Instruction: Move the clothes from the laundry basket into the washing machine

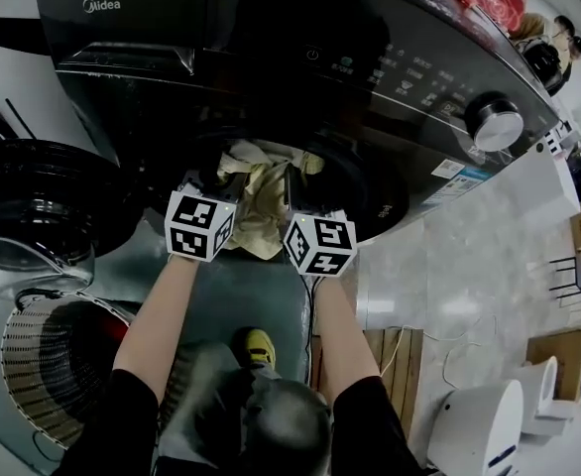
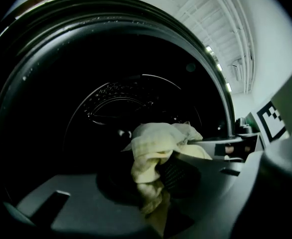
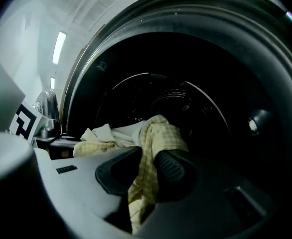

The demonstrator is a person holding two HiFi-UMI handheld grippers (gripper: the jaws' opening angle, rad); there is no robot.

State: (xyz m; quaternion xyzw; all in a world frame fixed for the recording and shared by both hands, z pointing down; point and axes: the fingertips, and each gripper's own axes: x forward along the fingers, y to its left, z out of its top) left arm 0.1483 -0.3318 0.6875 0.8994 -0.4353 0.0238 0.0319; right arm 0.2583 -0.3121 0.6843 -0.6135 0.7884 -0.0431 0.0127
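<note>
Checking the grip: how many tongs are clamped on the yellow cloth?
2. The left tongs pinch the yellow cloth on its left, the right tongs on its right, both at the washing machine mouth.

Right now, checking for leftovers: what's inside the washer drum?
Only the dark drum back wall shows; the yellow cloth, held at the opening, covers the lower part.

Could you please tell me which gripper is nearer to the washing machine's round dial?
Right. The right gripper sits down-left of the dial; the left gripper is beside it, further left. Both pairs of jaws clamp the yellow cloth.
</note>
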